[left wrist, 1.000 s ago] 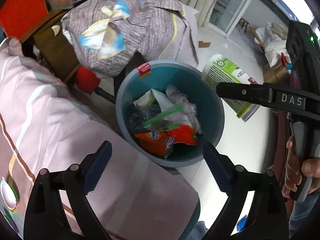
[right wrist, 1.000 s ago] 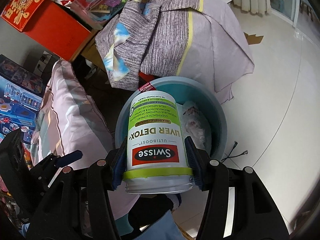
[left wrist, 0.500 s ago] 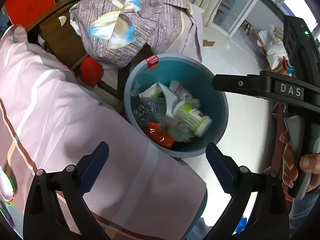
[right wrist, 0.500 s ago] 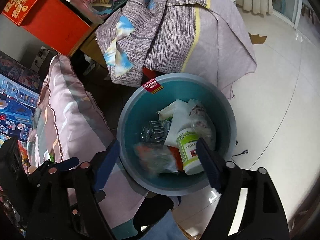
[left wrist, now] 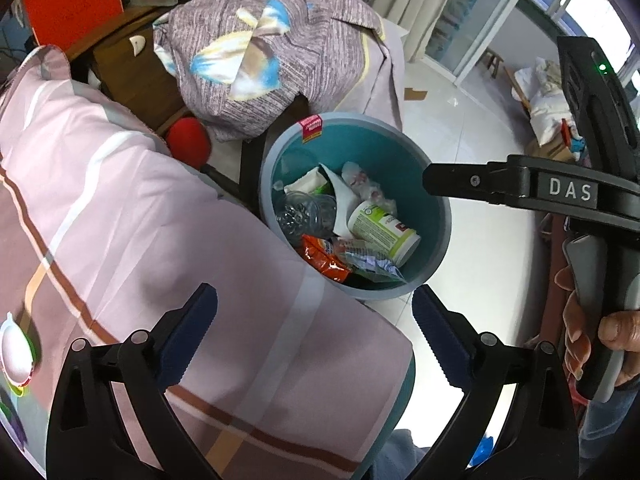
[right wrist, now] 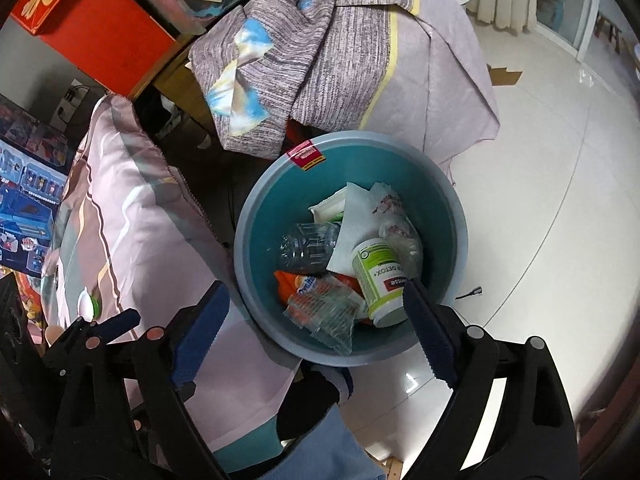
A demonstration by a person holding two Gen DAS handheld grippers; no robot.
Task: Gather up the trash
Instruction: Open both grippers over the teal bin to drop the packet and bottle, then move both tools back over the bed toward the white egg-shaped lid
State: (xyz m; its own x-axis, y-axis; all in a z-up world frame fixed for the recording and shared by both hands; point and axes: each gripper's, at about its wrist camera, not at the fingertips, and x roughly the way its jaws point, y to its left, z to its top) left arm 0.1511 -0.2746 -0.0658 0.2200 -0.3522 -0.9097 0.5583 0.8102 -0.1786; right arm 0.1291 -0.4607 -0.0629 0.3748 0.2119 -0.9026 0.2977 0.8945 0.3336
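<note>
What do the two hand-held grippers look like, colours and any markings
Both are black plastic frames with round rivets at the joints and dark blue serrated pads on the fingers. The left hand-held gripper and right hand-held gripper match. Seen from the left wrist view, the right one carries a grey plate reading DAS and a small green light.

Both tools are black plastic. The left gripper (left wrist: pixel 314 330) carries dark blue ridged pads on angular arms with silver rivets behind them. The right gripper (right wrist: pixel 316 330) matches; from the left wrist view its arm bears a "DAS" plate, with a green light behind.
</note>
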